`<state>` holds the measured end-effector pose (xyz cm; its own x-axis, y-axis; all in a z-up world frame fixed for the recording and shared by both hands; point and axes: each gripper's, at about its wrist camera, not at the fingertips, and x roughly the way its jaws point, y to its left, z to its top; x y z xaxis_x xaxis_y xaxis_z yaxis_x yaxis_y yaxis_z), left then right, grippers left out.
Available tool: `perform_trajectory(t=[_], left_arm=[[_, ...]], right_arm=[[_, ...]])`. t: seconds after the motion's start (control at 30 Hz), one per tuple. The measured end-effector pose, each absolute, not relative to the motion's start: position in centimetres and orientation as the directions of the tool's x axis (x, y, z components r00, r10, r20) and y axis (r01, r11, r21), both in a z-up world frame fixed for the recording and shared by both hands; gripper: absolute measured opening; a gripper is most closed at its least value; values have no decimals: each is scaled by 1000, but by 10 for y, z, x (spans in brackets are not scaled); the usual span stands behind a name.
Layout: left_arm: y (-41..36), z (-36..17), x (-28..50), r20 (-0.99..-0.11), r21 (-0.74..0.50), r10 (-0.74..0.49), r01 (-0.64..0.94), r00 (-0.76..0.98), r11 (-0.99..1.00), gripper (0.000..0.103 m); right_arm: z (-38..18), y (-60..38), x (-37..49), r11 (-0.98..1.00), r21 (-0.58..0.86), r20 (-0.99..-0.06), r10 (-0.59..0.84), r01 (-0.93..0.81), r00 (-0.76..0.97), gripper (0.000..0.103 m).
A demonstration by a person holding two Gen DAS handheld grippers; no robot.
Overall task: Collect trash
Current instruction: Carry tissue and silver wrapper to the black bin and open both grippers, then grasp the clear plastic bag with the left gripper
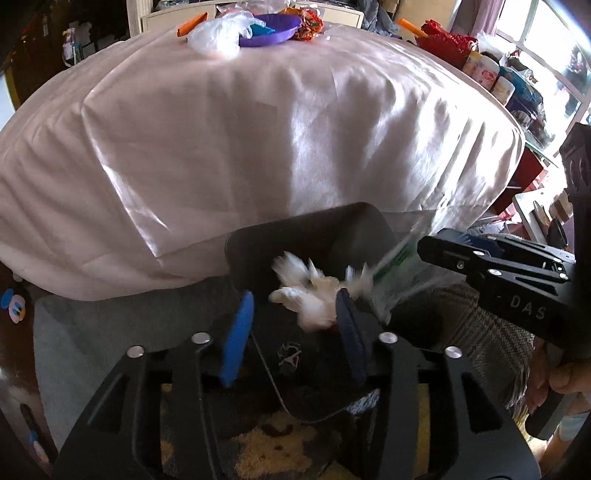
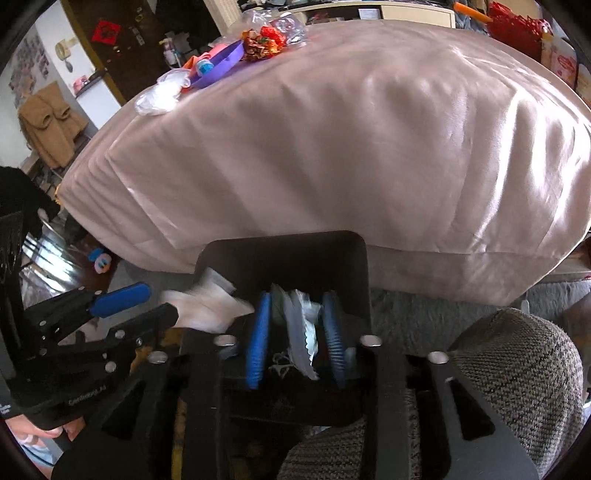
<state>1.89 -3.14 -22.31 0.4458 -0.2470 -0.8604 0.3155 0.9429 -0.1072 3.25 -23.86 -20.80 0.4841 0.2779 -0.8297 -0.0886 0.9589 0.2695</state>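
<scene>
Left tongs [image 1: 295, 332] parted | blurred white trash [image 1: 310, 295]; axis unclear | black bin [image 1: 314, 229]

The middle of the worktop [image 1: 258, 122], under its pink cloth, is bare and wide, so a gripper can pass there freely. At the far edge a purple dish [image 1: 271, 31], a clear plastic bag [image 1: 218, 35] and a red-gold wrapper [image 1: 308, 24] stand close together. Below the near edge the black bin [image 2: 288, 258] is open. Both grippers hang over its mouth side by side, with little room between them.
</scene>
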Motion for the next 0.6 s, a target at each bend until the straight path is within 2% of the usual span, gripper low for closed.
perform_trajectory(t=[0.1,0.17,0.2,0.27,0.33,0.6], left_arm=[[-30,-222,20,-861,-101,-238,308,450,946,57],[-26,-221,22,-860,-96,-230,299,456,949,67],[-24,-219,23,-857,-93,-225,291,463,952,71],[-19,-215,24,-851,-89,-217,275,478,957,87],[-13,-208,24,-838,-83,-207,258,505,963,95],[4,-181,29,-795,-76,-190,217,576,973,95]], right_arm=[[-206,-242,34,963,260,-830,261,-74,493,55],[-204,-244,34,968,241,-828,239,-62,507,62],[-203,-245,34,971,230,-828,227,-57,513,69],[-198,-248,35,977,207,-825,201,-50,528,79],[-195,-251,36,979,200,-821,193,-45,538,88],[-173,-263,43,976,215,-789,192,-29,583,89]])
